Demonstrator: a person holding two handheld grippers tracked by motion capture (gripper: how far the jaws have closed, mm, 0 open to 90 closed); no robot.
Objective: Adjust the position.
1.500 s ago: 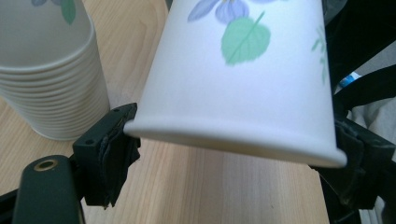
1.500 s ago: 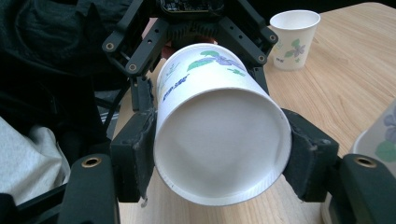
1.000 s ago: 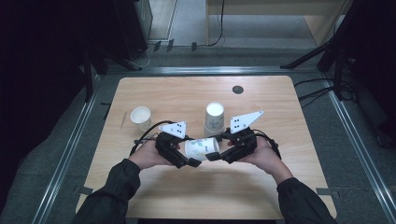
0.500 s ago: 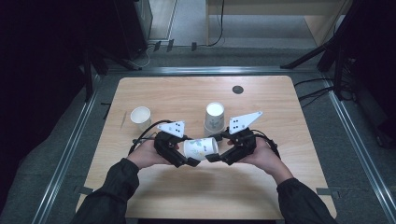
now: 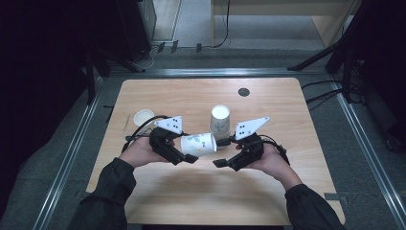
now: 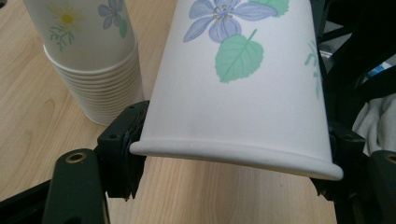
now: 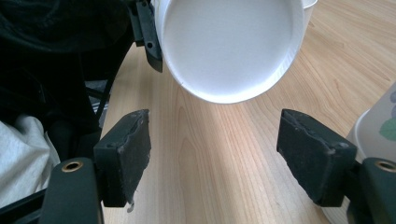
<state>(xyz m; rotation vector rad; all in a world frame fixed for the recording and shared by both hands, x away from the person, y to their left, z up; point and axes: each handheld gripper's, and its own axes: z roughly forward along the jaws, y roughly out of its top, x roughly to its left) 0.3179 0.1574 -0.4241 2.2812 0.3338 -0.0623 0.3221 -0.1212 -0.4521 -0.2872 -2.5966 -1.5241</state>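
A white paper cup (image 5: 200, 143) printed with flowers lies on its side above the table, between both hands. My left gripper (image 5: 187, 149) is shut on the cup (image 6: 233, 84) near its rim, one pad (image 6: 123, 140) on each side; its jaws have just tightened a little on it. My right gripper (image 5: 220, 152) has just opened its jaws, and nothing is between its pads (image 7: 125, 151). The cup's white base (image 7: 229, 46) hangs just ahead of the right gripper (image 7: 219, 154), clear of it.
A stack of upside-down flowered cups (image 5: 219, 120) stands just behind the grippers, also close in the left gripper view (image 6: 88, 60). A single upright cup (image 5: 143, 117) stands at the left. The wooden table (image 5: 201, 196) has a dark disc (image 5: 243, 92) at the back.
My right gripper has let go of the cup's base and stands open. My left gripper has raised the cup slightly.
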